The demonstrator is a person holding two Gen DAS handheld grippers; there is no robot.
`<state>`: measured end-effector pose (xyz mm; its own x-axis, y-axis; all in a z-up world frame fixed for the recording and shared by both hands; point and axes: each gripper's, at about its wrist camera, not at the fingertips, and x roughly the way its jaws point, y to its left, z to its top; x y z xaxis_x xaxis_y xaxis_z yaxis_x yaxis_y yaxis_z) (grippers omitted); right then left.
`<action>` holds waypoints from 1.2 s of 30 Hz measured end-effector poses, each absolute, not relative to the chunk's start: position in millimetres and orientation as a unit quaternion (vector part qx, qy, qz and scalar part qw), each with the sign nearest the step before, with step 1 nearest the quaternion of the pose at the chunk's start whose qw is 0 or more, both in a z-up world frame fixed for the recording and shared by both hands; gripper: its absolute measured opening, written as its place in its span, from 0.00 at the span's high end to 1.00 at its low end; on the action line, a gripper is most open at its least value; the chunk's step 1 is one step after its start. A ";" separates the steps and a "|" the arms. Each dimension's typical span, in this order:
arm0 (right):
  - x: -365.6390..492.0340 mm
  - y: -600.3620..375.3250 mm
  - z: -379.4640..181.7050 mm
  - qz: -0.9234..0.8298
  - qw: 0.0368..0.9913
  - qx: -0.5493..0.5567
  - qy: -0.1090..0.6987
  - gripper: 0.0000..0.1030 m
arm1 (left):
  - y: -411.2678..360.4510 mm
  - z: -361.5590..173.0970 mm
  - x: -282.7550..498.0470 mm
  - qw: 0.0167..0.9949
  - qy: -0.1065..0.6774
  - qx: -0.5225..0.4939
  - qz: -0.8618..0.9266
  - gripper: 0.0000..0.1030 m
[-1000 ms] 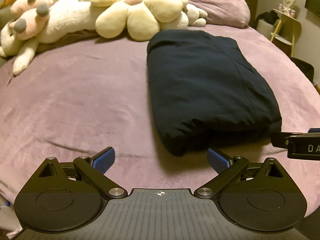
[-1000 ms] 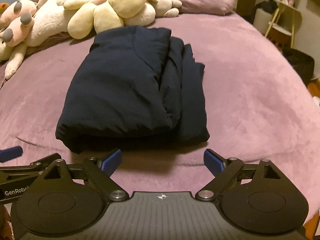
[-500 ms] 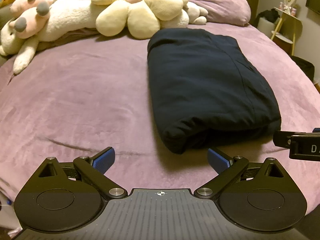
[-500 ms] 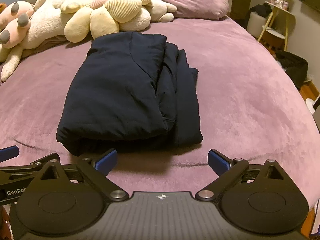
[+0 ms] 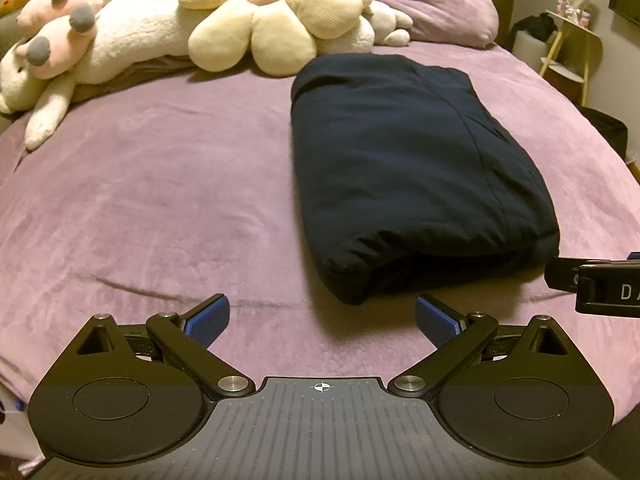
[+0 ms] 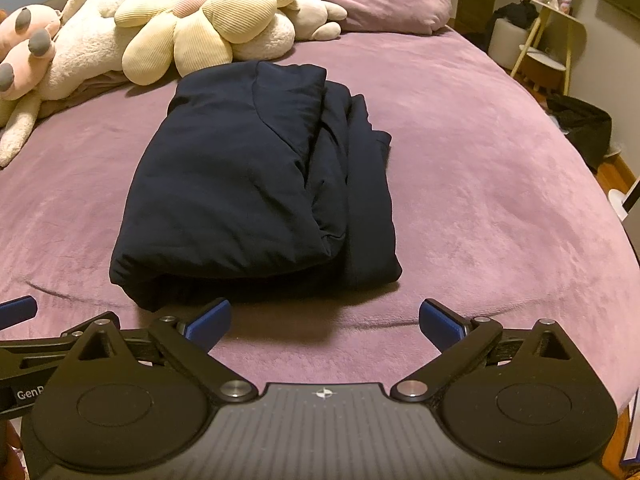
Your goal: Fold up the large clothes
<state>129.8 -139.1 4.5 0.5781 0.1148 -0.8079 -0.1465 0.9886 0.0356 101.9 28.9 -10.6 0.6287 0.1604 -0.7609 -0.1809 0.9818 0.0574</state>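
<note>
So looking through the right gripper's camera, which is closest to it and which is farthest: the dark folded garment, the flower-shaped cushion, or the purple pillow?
From the right gripper:
1. Dark folded garment, straight ahead on the bedspread, just beyond the open fingers.
2. Flower-shaped cushion, behind the garment, toward the left.
3. Purple pillow, at the head of the bed, toward the right.

Both grippers are showing matte black linkage arms and round discs — the left gripper [image 5: 323, 317] and right gripper [image 6: 325, 320] wearing ribbed blue pads [image 5: 208, 318], silver screws [image 6: 235, 389], white crosshair marks.
</note>
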 end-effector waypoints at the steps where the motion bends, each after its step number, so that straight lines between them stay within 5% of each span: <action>1: 129.6 -139.2 4.5 0.073 0.888 -0.017 0.454 0.02 | 28.7 -10.8 102.0 0.902 0.421 -0.012 0.094 0.01; 36: 128.0 -144.8 2.2 0.069 0.885 0.002 0.461 0.01 | 24.6 -14.1 103.8 0.899 0.428 -0.004 0.091 0.00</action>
